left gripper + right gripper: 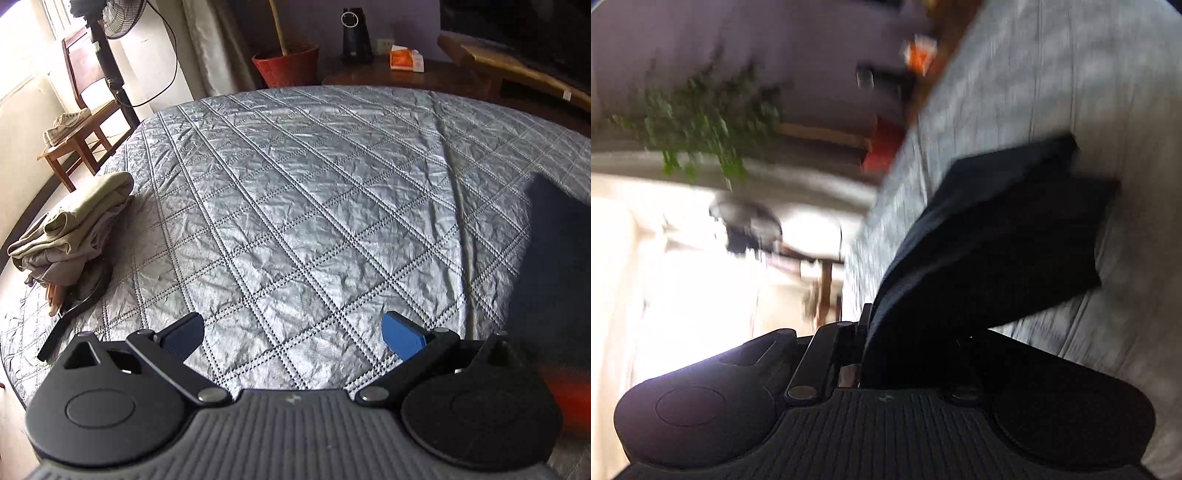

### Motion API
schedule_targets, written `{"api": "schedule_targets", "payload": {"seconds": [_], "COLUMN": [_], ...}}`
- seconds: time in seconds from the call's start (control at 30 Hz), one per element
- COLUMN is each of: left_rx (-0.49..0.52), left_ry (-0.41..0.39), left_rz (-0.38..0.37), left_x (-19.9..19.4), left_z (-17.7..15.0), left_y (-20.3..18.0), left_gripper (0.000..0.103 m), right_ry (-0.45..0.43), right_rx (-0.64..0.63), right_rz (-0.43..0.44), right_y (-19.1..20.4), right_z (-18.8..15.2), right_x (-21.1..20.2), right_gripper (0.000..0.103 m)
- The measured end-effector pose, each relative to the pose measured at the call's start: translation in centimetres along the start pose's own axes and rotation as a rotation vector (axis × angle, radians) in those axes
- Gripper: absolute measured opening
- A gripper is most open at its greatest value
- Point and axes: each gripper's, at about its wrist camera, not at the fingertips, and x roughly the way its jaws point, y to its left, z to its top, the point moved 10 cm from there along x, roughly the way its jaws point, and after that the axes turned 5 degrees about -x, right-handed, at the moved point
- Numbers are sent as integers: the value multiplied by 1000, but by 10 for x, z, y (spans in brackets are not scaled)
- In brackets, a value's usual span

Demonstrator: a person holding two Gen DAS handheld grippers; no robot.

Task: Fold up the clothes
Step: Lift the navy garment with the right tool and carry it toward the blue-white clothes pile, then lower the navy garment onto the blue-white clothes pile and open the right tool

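Note:
My left gripper [293, 334] hangs open over the grey quilted bedspread [314, 192], its blue pads wide apart with only bare quilt between them. A dark navy garment [554, 254] rises at the right edge of the left wrist view. In the blurred, rolled right wrist view the same dark garment [997, 236] runs from the bed into my right gripper [871, 332], which is shut on the cloth's near edge. The cloth hides the right-hand finger. A pile of folded beige and grey clothes [74, 229] lies at the bed's left edge.
A black strap [70, 314] lies beside the pile. Beyond the bed stand a wooden chair with shoes [74, 122], a fan [118, 18], a red plant pot [286, 64], a dark speaker [354, 33] and a wooden bench [517, 62].

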Motion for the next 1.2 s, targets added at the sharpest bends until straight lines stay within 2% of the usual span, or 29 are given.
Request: {"api": "schedule_targets", "payload": {"seconds": [0.13, 0.27, 0.33, 0.4, 0.47, 0.6, 0.63, 0.7, 0.73, 0.83, 0.93, 1.0, 1.1, 1.2], "left_rx": [18, 31, 35, 39, 45, 63, 69, 84, 90, 100, 112, 119, 125, 137], "left_ry": [-2, -15, -19, -16, -14, -16, -18, -23, -24, -24, -26, -25, -24, -22], "left_rz": [-9, -27, -33, -37, -43, -56, -57, -58, -60, -72, -80, -83, -90, -102], "left_x": [-1, -4, -4, -4, -4, -6, -6, -7, -7, -8, -9, -9, -11, -12], "left_z": [-2, -2, -2, -2, -2, -2, -3, -3, -3, -3, -4, -5, -7, -9], "left_y": [-8, -16, -20, -22, -25, -33, -35, -40, -42, -47, -51, -53, -55, -59], "left_gripper": [102, 102, 102, 102, 102, 102, 102, 102, 102, 102, 102, 102, 102, 102], "right_ry": [-228, -502, -646, -762, -769, -648, -650, -655, -637, -563, -501, -471, -477, -484], "right_rx": [-26, -55, -24, 2, 81, 308, 300, 283, 249, 94, -20, -137, -333, -515], "right_rz": [-13, -36, -61, -124, -204, -461, -462, -461, -493, -585, -698, -789, -906, -966], "right_y": [15, 28, 16, -9, -54, -166, -166, -165, -161, -140, -126, -102, -70, -41], "right_z": [65, 123, 140, 146, 147, 133, 133, 132, 130, 125, 114, 104, 93, 106], "right_x": [-68, -142, -174, -193, -194, -171, -171, -171, -175, -174, -207, -209, -221, -212], "right_gripper": [12, 12, 12, 12, 13, 18, 21, 34, 38, 39, 48, 48, 48, 48]}}
